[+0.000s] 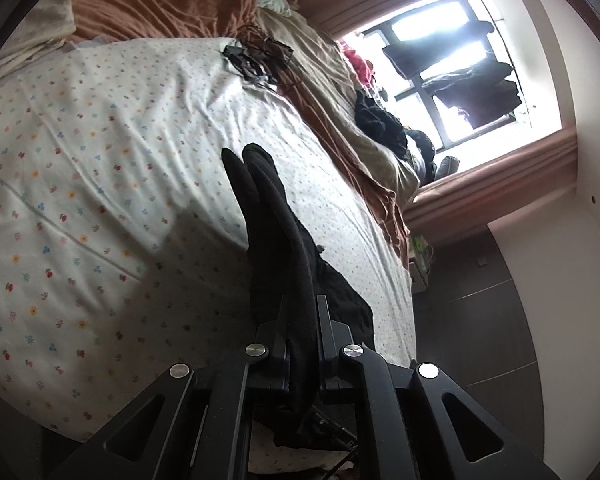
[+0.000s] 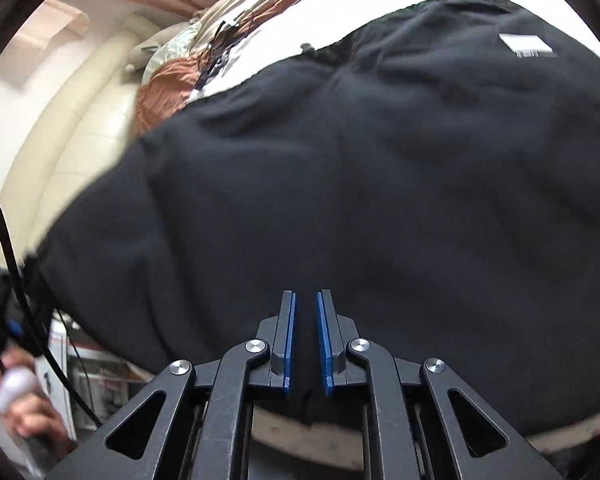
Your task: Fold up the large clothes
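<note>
Two views are showing one black garment, and the left wrist view comes first. The left gripper (image 1: 302, 312) is clamping a bunched fold of the black garment (image 1: 280, 216) between its closed jaws. Thick, soft, fleece-like cloth is rising past the fingertips in two rounded ridges, and more of it is hanging down behind the jaws. Underneath is lying a bed sheet (image 1: 100, 160), white cotton printed with small flowers and cherries, lightly creased. A rust-brown ribbed blanket (image 1: 160, 0) is bunching at the far end of the bed, and a tangle of thin dark straps (image 1: 260, 60) is resting on the sheet near it. A bright window (image 1: 452, 76) with dark clothes hanging outside is glaring at the right, framed by a pink curtain.

In the right wrist view, the right gripper (image 2: 306, 336) is hovering over the broad, spread-out body of the same garment (image 2: 340, 180). Its blue-padded fingers (image 2: 290, 340) are standing a narrow gap apart, and no cloth is visibly pinched between them; the fabric is lying just beyond and below the tips. The garment is looking matte and plush, softly wrinkled, with a white label (image 2: 528, 46) near its far edge. At the lower left a person's hand (image 2: 24, 404) is showing, blurred, beside a black cable (image 2: 8, 248).
</note>
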`<action>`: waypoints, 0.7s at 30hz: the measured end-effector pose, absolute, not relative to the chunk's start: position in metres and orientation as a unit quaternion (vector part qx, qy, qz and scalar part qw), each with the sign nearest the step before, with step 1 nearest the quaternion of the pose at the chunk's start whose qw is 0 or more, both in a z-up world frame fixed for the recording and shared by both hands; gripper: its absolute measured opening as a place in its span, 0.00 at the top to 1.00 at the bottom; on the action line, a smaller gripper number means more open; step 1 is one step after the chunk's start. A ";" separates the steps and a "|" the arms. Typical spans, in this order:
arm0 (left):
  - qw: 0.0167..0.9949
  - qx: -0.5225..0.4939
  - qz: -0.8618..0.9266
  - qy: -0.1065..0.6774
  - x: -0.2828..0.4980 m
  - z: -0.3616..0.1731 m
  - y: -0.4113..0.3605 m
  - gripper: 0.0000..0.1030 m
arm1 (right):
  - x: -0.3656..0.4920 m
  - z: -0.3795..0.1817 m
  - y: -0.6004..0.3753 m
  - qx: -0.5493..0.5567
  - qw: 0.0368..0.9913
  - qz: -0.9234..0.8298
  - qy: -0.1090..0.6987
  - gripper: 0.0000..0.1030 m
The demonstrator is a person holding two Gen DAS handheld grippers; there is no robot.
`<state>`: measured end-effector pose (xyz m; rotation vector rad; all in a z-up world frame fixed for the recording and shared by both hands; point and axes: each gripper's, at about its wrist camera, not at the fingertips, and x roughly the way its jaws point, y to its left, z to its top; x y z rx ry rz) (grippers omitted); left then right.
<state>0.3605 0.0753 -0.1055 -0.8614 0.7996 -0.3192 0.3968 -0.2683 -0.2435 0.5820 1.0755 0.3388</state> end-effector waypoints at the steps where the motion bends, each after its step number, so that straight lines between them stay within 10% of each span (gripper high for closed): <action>1: 0.823 -0.399 -0.154 0.374 0.361 -0.100 0.070 0.92 | 0.391 -0.245 -0.268 0.270 0.805 0.157 0.504 0.89; 21: 0.843 -0.300 -0.258 0.365 0.361 -0.022 -0.071 0.92 | 0.317 -0.194 -0.344 0.330 0.830 0.128 0.431 0.90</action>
